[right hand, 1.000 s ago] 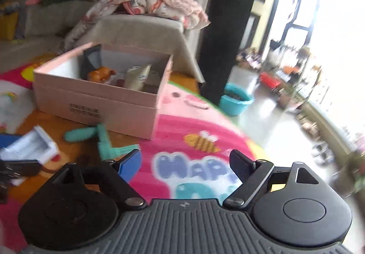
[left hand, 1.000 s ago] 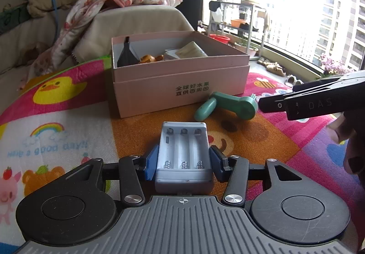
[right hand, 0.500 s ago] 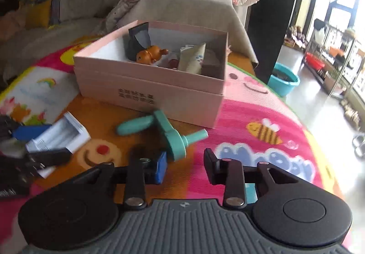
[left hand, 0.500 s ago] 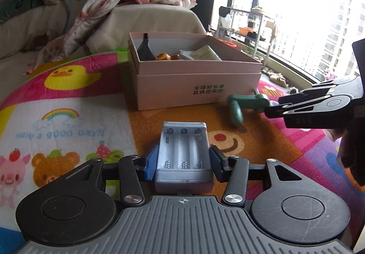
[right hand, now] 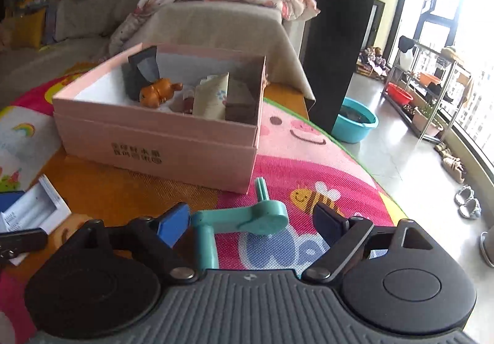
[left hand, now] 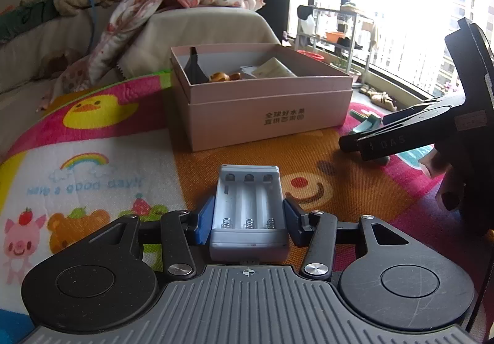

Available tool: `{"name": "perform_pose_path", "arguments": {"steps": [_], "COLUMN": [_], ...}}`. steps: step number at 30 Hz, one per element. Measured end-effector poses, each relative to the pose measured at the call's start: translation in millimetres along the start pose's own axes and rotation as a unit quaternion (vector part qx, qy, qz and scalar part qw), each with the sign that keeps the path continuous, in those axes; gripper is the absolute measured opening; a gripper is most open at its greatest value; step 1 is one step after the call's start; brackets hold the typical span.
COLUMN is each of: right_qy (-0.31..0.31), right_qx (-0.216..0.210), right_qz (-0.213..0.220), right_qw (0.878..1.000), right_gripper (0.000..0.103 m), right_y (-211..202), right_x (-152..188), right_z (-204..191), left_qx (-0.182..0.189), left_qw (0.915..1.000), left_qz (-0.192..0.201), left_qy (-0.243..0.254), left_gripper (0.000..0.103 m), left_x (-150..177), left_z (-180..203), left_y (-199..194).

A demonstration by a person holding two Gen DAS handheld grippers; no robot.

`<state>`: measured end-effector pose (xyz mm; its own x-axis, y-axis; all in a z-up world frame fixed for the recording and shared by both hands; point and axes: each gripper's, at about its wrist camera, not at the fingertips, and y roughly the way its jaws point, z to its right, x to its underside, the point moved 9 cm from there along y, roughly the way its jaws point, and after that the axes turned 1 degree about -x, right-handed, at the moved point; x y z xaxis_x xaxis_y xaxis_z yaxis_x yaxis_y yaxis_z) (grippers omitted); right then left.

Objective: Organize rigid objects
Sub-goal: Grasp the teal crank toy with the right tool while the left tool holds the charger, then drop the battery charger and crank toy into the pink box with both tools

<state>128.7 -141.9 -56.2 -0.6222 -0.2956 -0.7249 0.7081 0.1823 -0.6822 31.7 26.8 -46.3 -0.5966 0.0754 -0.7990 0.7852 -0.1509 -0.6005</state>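
The left hand-held gripper point(left hand: 248, 220) pinches a grey battery holder point(left hand: 249, 210) by its long sides; it looks like light, stiff plastic. The right hand-held gripper point(right hand: 251, 225), its jaws just reopened wide, straddles a teal crank handle point(right hand: 247, 219) lying on the play mat point(right hand: 308, 158) before the pink box point(right hand: 160, 140). The crank looks hard and slick; its flat arm seems the best place to grip.

- I see a matt grey plastic battery holder point(left hand: 249, 208) with metal springs.
- Pink box point(right hand: 160, 140): smooth matt cardboard.
- Teal crank point(right hand: 247, 217): smooth plastic.
- Play mat point(left hand: 92, 165): textured weave.
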Motion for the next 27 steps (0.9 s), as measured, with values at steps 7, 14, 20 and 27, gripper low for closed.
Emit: {"name": "perform_pose_path", "arguments": {"steps": [7,14,20,27], "right_qy": [-0.02,-0.061,-0.044,-0.007], "right_qx": [-0.056,-0.092,-0.08,-0.069], "right_qz": [0.011,0.044,0.119,0.156], "right_qw": [0.998,0.993,0.989,0.985], "right_gripper": [0.071,0.071,0.071,0.091], "right_y": [-36,-99,-112,-72], "right_x": [13,15,-63,-147], "right_z": [-15,-27,-20,-13], "left_qx": [0.019,0.073,0.053,0.032], "left_qw": [0.9998,0.9964,0.9907,0.9971], "left_qz": [-0.001,0.03,0.124,0.069], "left_qy": [0.008,0.031,0.014,0.003], "left_gripper": [0.053,0.053,0.053,0.051], "left_x": [3,-15,-137,-223], "left_z": [6,24,-1,-16], "left_y": [-8,-44,-49,34]}}
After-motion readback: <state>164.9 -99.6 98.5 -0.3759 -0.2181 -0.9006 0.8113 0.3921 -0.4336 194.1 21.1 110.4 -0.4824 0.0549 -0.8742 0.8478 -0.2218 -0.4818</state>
